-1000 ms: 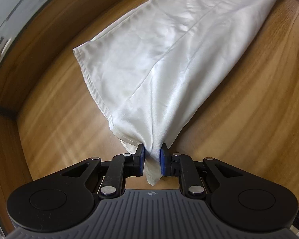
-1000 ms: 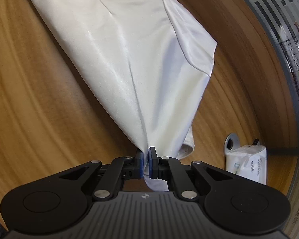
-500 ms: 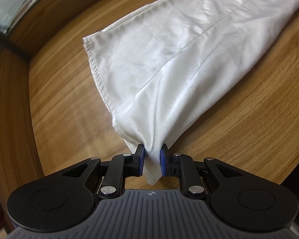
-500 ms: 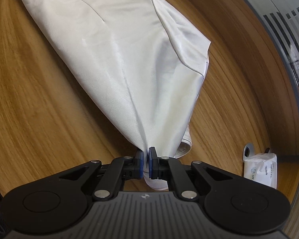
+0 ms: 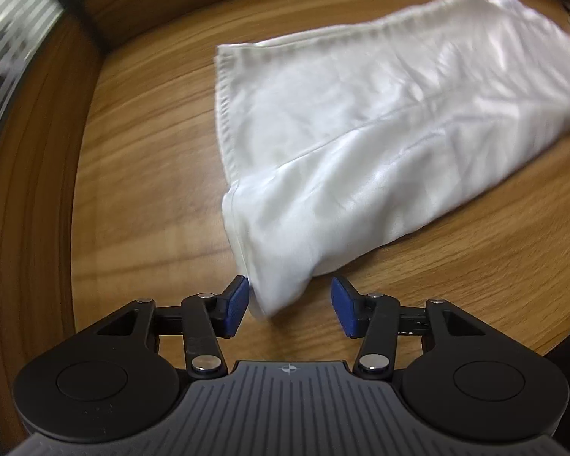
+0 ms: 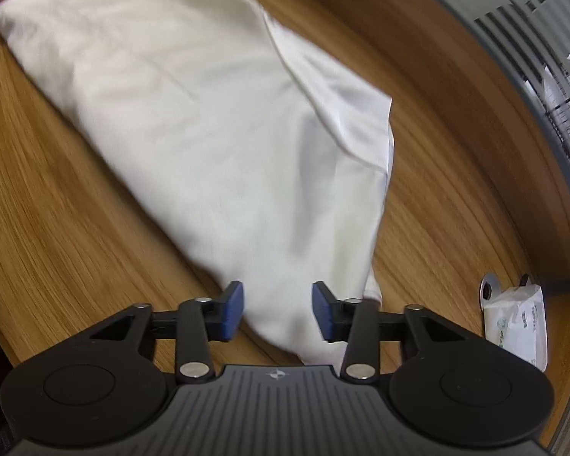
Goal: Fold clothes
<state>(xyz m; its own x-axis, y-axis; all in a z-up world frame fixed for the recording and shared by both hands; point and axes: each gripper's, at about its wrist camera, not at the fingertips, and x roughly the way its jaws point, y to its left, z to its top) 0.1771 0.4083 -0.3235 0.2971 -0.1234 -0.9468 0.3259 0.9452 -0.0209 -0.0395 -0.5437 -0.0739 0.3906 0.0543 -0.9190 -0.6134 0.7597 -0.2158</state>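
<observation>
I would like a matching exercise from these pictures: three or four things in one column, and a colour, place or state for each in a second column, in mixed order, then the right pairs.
Things:
1. white garment
2. table
3. left tool
4. small white packet

Descriptions:
A. brown wood grain
B. open, jaws just opened, garment corner between them, unpressed
C. lies near the table edge, beside the garment
D. lies folded and flat on the table

Pairs: 1-D, 2-A, 3-B, 4-C

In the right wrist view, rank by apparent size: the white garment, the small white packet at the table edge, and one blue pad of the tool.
1. White garment, by far the largest.
2. White packet.
3. Blue pad, smallest, though it sits nearest the camera, so its true size is unsure.
</observation>
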